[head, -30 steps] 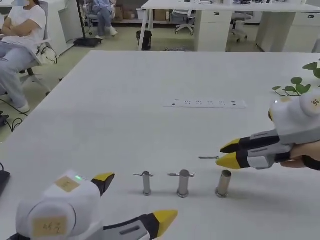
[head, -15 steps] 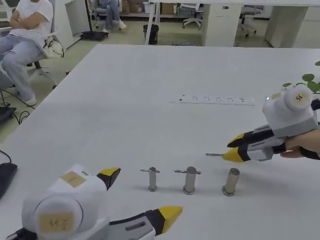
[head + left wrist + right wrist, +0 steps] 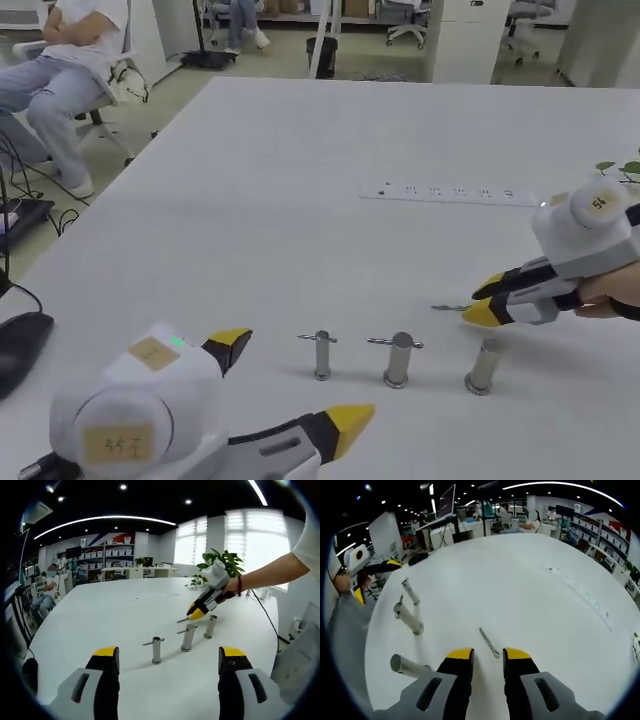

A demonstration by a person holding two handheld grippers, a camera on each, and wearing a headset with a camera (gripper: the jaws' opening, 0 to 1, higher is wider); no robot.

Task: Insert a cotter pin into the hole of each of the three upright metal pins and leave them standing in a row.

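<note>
— Head view: what do we see?
— Our left gripper (image 3: 289, 382) spreads wide on nothing. Three metal pins (image 3: 397, 365) stand in a row just past its fingertips. Two carry fitted cotter pins (image 3: 378, 342). The bare pin (image 3: 482, 368) stands close by the tips of the right gripper (image 3: 474, 303), whose narrow fingers pinch a loose cotter pin (image 3: 450, 307) jutting ahead of them.
— And the left gripper view?
— We find the row ahead, between our wide fingers, the right gripper beyond it.
— The right gripper view?
— Our narrow fingers nip the pin's looped end; the row lies off the left finger, bare pin nearest.
</note>
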